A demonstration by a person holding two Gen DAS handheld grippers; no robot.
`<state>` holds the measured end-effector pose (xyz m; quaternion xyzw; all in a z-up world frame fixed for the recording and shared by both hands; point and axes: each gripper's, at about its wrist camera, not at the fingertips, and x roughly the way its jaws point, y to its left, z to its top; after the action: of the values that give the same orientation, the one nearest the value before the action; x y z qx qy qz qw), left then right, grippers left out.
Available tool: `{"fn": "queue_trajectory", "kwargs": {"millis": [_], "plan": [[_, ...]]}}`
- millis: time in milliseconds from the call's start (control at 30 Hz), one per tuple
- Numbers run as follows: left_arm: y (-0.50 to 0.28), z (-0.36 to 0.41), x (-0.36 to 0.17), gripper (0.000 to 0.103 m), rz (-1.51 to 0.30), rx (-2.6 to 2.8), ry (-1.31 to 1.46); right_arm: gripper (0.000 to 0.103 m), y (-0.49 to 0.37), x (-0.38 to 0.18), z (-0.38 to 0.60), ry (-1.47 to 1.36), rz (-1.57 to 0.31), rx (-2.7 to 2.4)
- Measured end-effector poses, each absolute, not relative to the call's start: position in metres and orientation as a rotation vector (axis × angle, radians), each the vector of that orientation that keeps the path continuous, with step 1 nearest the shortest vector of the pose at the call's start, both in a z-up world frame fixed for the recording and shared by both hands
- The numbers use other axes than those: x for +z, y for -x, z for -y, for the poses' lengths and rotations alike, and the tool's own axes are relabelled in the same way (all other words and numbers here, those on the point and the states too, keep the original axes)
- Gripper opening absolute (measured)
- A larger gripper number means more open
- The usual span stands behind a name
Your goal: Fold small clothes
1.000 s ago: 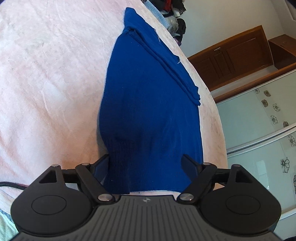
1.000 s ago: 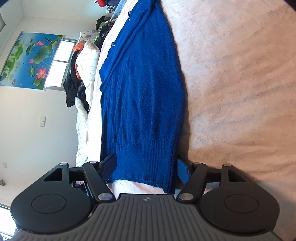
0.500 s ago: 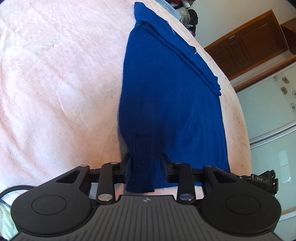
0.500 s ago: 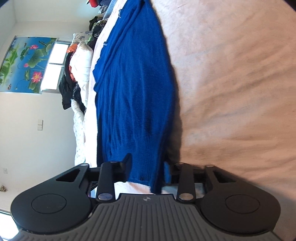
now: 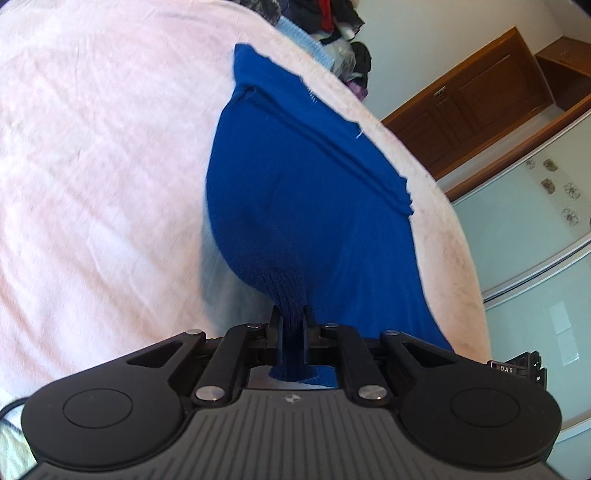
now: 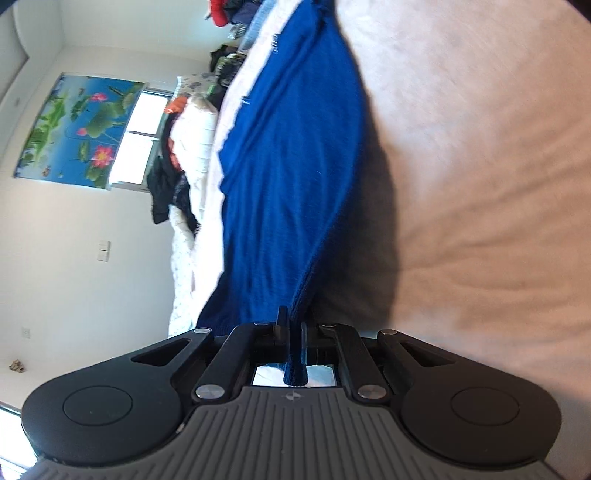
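Observation:
A blue knitted sweater (image 5: 303,192) lies lengthwise on a pale pink bed sheet (image 5: 92,147). My left gripper (image 5: 291,317) is shut on the ribbed hem at one corner, and the knit rises from the sheet into its jaws. In the right wrist view the same blue sweater (image 6: 291,166) stretches away along the bed. My right gripper (image 6: 293,325) is shut on the other hem corner, pinched thin between the pads. The lifted edge casts a dark shadow on the sheet.
A heap of clothes (image 5: 332,26) sits at the far end of the bed. A wooden cabinet (image 5: 480,96) and glass wardrobe doors (image 5: 535,240) stand beyond the bed's edge. White bedding and dark clothes (image 6: 184,155) pile near a window, beside a lotus picture (image 6: 81,122).
Both grippers went from wide open around the sweater's hem to shut on it. The left gripper has risen, pulling its hem corner up off the sheet.

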<state>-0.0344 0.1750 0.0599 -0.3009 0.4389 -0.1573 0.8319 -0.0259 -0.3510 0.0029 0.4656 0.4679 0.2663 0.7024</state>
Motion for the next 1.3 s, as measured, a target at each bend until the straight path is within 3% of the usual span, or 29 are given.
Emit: {"fn": "queue_trajectory", "kwargs": {"millis": [367,667,833,933,1000,1067,1133,1167,1200,1233,1267,1300], "plan": [[-0.064,-0.184,0.093,0.009,-0.806,-0.321,0.667,0.01,-0.091,0.04,0.374,-1.116,-0.837,0.719],[-0.229,-0.17,0.104,0.009,-0.73,-0.324,0.652,0.01,-0.25,0.056,0.381,-1.09,-0.73,0.715],[-0.319,-0.162,0.092,0.009,-0.729,-0.227,0.651,0.01,-0.349,0.027,0.381,-1.151,-0.737,0.612],[-0.348,-0.159,0.071,0.009,-0.771,-0.215,0.62,0.02,-0.383,-0.008,0.379,-1.203,-0.758,0.485],[-0.354,-0.155,0.063,0.01,-0.771,-0.202,0.582,0.034,-0.394,-0.028,0.376,-1.242,-0.788,0.479],[-0.362,-0.154,0.062,0.012,-0.774,-0.207,0.57,0.035,-0.393,-0.038,0.37,-1.252,-0.781,0.493],[-0.368,-0.156,0.067,0.022,-0.768,-0.209,0.575,0.037,-0.391,-0.038,0.368,-1.234,-0.775,0.513],[-0.37,-0.158,0.071,0.039,-0.75,-0.189,0.575,0.037,-0.392,-0.037,0.367,-1.225,-0.778,0.515],[-0.369,-0.161,0.077,0.067,-0.719,-0.159,0.573,0.037,-0.393,-0.036,0.368,-1.214,-0.778,0.512],[-0.368,-0.164,0.084,0.082,-0.68,-0.127,0.577,0.039,-0.394,-0.033,0.369,-1.198,-0.773,0.503],[-0.364,-0.167,0.091,0.095,-0.628,-0.102,0.582,0.046,-0.393,-0.028,0.373,-1.194,-0.755,0.49],[-0.36,-0.169,0.096,0.094,-0.585,-0.087,0.571,0.049,-0.391,-0.023,0.379,-1.197,-0.734,0.478]]}}
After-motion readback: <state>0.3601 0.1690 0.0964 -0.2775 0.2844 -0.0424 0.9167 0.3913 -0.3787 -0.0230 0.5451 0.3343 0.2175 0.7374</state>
